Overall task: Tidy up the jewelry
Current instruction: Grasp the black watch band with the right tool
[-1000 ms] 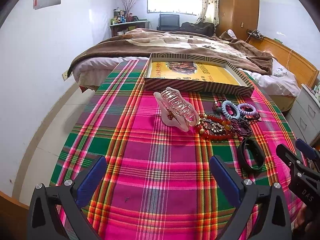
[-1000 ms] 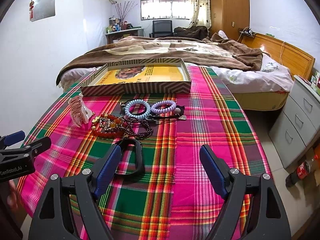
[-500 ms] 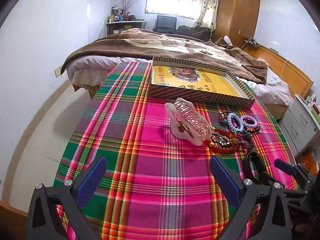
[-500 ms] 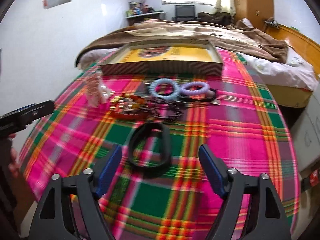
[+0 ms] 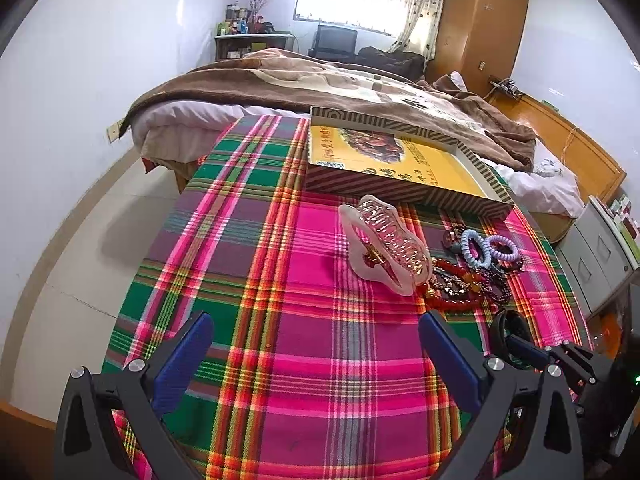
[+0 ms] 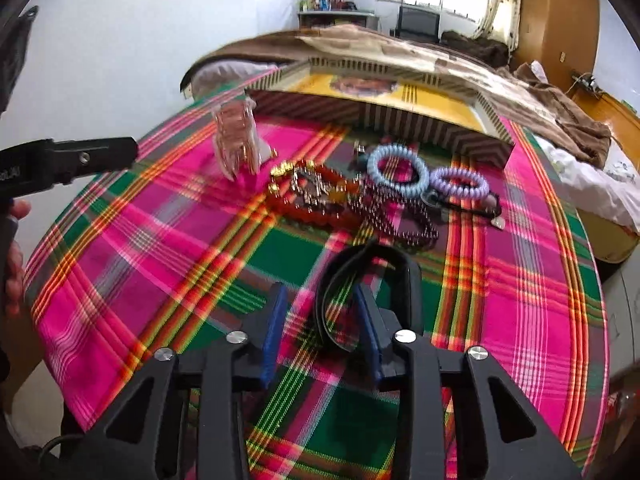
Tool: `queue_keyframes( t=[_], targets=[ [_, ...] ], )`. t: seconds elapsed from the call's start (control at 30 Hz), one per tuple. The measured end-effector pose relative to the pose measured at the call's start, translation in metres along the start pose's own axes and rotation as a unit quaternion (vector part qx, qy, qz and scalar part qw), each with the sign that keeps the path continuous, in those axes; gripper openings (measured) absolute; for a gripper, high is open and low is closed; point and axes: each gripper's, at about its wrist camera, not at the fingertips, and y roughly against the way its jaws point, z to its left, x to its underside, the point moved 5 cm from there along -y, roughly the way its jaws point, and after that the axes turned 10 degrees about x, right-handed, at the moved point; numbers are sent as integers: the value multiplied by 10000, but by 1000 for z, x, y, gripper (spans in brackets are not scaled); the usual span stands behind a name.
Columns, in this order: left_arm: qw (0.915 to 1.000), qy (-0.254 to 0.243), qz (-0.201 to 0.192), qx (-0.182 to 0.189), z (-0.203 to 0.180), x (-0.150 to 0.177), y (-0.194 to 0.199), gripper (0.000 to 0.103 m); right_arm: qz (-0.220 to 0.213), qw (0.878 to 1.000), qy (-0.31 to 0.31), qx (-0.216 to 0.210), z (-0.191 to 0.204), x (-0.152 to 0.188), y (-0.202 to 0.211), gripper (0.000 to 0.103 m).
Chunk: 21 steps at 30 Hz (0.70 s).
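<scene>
My right gripper (image 6: 320, 320) is low over the plaid tablecloth and its jaws are closing. The near left side of a black band (image 6: 408, 280) stands between its blue pads, with a gap still showing at the left pad. Beyond it lie red bead bracelets (image 6: 316, 200), a dark bead bracelet (image 6: 400, 220), a blue coil hair tie (image 6: 396, 170) and a purple one (image 6: 460, 182). A clear pink claw clip (image 5: 386, 248) sits left of them. My left gripper (image 5: 316, 344) hovers wide open over bare cloth, short of the clip. The striped box (image 5: 400, 188) with a yellow floor stands at the back.
The round table's cloth (image 5: 280, 280) drops off at the left and near edges. A bed with a brown blanket (image 5: 320, 84) lies behind the box. Grey drawers (image 5: 600, 256) stand at the right. A person's hand (image 6: 16, 240) shows at the left.
My right gripper has come down and forward onto the black band, and its jaws have narrowed around the band's near side. My left gripper has swung slightly left and stays open.
</scene>
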Motion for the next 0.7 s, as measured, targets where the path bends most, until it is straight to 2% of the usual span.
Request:
queue_keyframes(
  t=[0.03, 0.1, 0.2, 0.4, 0.7],
  targets=[
    [10000, 0, 7, 9, -1, -1, -2, 103, -4, 10000, 21, 26, 0, 0, -1, 22],
    [10000, 29, 38, 54, -2, -3, -4, 103, -14, 10000, 22, 50, -1, 1, 0, 10],
    [9999, 59, 38, 123, -6, -7, -8, 103, -53, 10000, -72, 12, -4, 0, 2, 9],
    [9995, 19, 160, 275, -21, -20, -28, 103, -420, 9988, -215, 111, -20, -11, 21, 9],
    [9993, -37, 359, 7, -33, -43, -68, 103, -803, 9948, -500, 383, -49, -26, 39, 9]
  ],
)
